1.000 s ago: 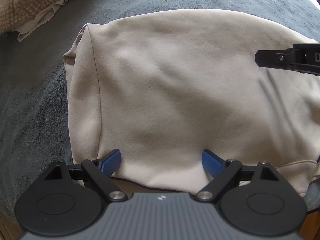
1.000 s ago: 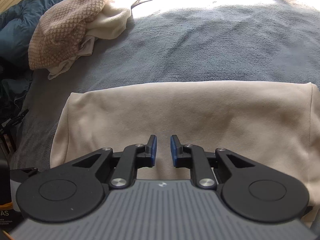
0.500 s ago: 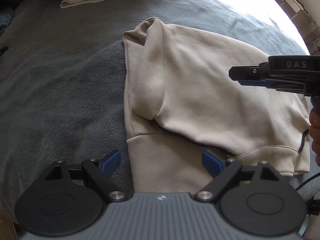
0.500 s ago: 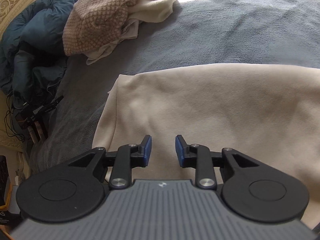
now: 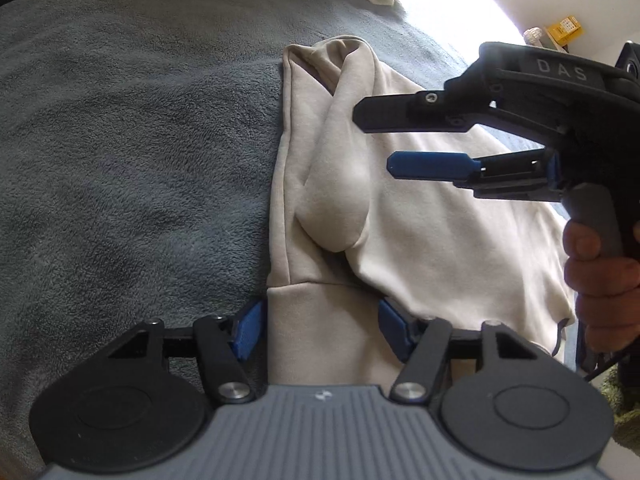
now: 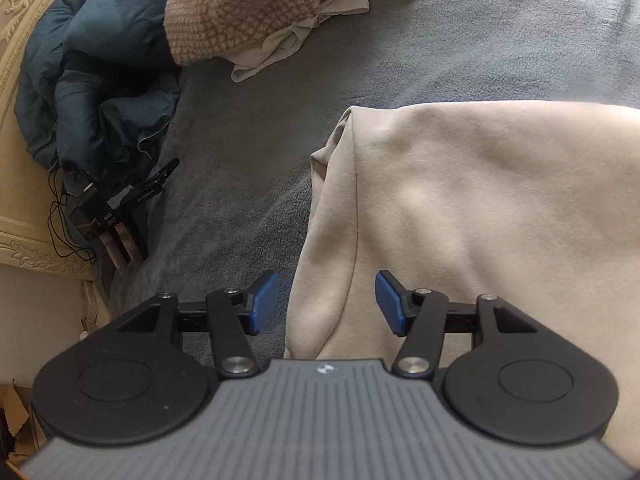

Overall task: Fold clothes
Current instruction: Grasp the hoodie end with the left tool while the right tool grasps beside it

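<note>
A cream sweatshirt [image 5: 432, 232] lies folded on a grey blanket [image 5: 140, 160], its sleeve bulging along the left fold. My left gripper [image 5: 322, 330] hovers over the near hem corner. Its jaws are closing with the hem band between the blue pads, which do not visibly pinch it. My right gripper [image 5: 376, 140], held by a hand [image 5: 600, 280], hangs over the sleeve farther along the same edge. In the right wrist view the right gripper [image 6: 326, 306] is opening, and the folded side edge of the sweatshirt [image 6: 480, 220] sits between the pads without being pressed.
A heap of unfolded clothes with a beige knit sweater [image 6: 240, 12] lies at the far end of the blanket [image 6: 480, 40]. A dark teal duvet [image 6: 100, 80] and a black device with cables [image 6: 120, 208] sit at the left bed edge.
Both grippers have slid left to the sweatshirt's side edge. The left jaws have narrowed around the hem corner. The right jaws have spread from nearly shut, and that gripper looms closer in the left view.
</note>
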The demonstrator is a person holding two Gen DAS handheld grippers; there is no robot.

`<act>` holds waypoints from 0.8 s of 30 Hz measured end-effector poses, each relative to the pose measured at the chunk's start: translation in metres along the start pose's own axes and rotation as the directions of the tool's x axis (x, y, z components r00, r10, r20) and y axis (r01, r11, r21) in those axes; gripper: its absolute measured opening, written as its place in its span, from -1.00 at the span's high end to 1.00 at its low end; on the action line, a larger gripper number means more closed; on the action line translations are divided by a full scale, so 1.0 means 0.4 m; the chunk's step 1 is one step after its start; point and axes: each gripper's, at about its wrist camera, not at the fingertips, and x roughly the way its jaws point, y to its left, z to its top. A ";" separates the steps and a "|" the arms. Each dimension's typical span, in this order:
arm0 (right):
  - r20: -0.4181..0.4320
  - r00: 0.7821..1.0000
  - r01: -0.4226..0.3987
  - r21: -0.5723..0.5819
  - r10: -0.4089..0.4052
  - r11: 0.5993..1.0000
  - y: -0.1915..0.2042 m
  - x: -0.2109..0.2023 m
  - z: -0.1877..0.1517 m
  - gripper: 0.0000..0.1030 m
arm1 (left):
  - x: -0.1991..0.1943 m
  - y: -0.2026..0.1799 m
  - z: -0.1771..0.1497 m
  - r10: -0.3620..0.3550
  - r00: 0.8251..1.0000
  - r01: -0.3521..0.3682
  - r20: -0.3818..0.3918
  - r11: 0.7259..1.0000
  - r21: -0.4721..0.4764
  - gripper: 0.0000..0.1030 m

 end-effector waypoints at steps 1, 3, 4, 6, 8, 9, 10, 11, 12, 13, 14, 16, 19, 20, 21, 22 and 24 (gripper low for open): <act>-0.018 1.000 0.007 -0.005 -0.007 1.000 0.008 0.013 0.002 -0.10 | 0.002 0.002 0.004 -0.005 1.000 0.005 0.000 1.000 -0.003 0.00; -0.054 0.998 0.031 -0.025 -0.033 0.999 0.026 0.038 0.002 -0.11 | 0.005 0.003 0.010 -0.005 1.000 0.005 0.003 1.000 -0.002 0.20; -0.071 0.996 0.043 -0.035 -0.046 0.998 0.035 0.051 0.002 -0.12 | 0.003 0.002 0.010 -0.006 1.000 0.006 0.005 1.000 0.003 0.35; -0.092 0.992 0.085 -0.063 -0.091 0.994 0.051 0.072 0.002 -0.14 | -0.004 -0.002 0.009 -0.019 1.000 0.019 0.016 0.999 0.026 0.55; -0.107 0.985 0.123 -0.107 -0.135 0.987 0.070 0.089 0.002 -0.17 | -0.018 -0.013 0.007 -0.048 0.998 0.046 0.032 0.997 0.063 0.68; -0.113 0.982 0.137 -0.123 -0.151 0.983 0.078 0.096 0.003 -0.23 | -0.026 -0.021 0.006 -0.064 0.997 0.060 0.040 0.994 0.088 0.70; -0.120 0.980 0.141 -0.130 -0.157 0.981 0.084 0.101 0.004 -0.32 | -0.033 -0.030 0.007 -0.079 0.996 0.074 0.046 0.991 0.111 0.73; -0.128 0.978 0.145 -0.137 -0.162 0.980 0.089 0.106 0.006 -0.37 | -0.038 -0.039 0.007 -0.095 0.994 0.088 0.051 0.988 0.130 0.73; -0.136 0.975 0.155 -0.155 -0.176 0.976 0.096 0.114 0.007 -0.44 | -0.041 -0.048 0.008 -0.110 0.992 0.101 0.056 0.984 0.146 0.74; -0.144 0.971 0.165 -0.174 -0.191 0.971 0.103 0.121 0.008 -0.49 | -0.044 -0.057 0.009 -0.125 0.990 0.113 0.063 0.980 0.163 0.74; -0.152 0.967 0.175 -0.192 -0.205 0.966 0.111 0.128 0.009 -0.51 | -0.045 -0.065 0.011 -0.137 0.988 0.123 0.066 0.976 0.178 0.74; -0.162 0.955 0.205 -0.242 -0.248 0.948 0.126 0.147 0.006 -0.53 | -0.041 -0.078 0.013 -0.149 0.986 0.133 0.071 0.971 0.199 0.74; -0.165 0.941 0.237 -0.299 -0.295 0.924 0.144 0.166 0.001 -0.53 | -0.037 -0.086 0.017 -0.161 0.984 0.141 0.078 0.966 0.215 0.81; -0.161 0.938 0.244 -0.318 -0.306 0.916 0.147 0.168 0.000 -0.50 | -0.037 -0.087 0.017 -0.164 0.983 0.143 0.081 0.966 0.217 0.81; -0.153 0.937 0.253 -0.327 -0.315 0.911 0.145 0.166 -0.002 -0.42 | -0.038 -0.086 0.017 -0.170 0.982 0.148 0.084 0.965 0.215 0.80; -0.142 0.936 0.263 -0.331 -0.323 0.906 0.142 0.162 -0.005 -0.27 | -0.037 -0.085 0.017 -0.173 0.981 0.152 0.085 0.965 0.213 0.80; -0.115 0.928 0.292 -0.364 -0.353 0.884 0.138 0.152 -0.011 0.09 | -0.038 -0.088 0.017 -0.180 0.980 0.157 0.085 0.963 0.220 0.80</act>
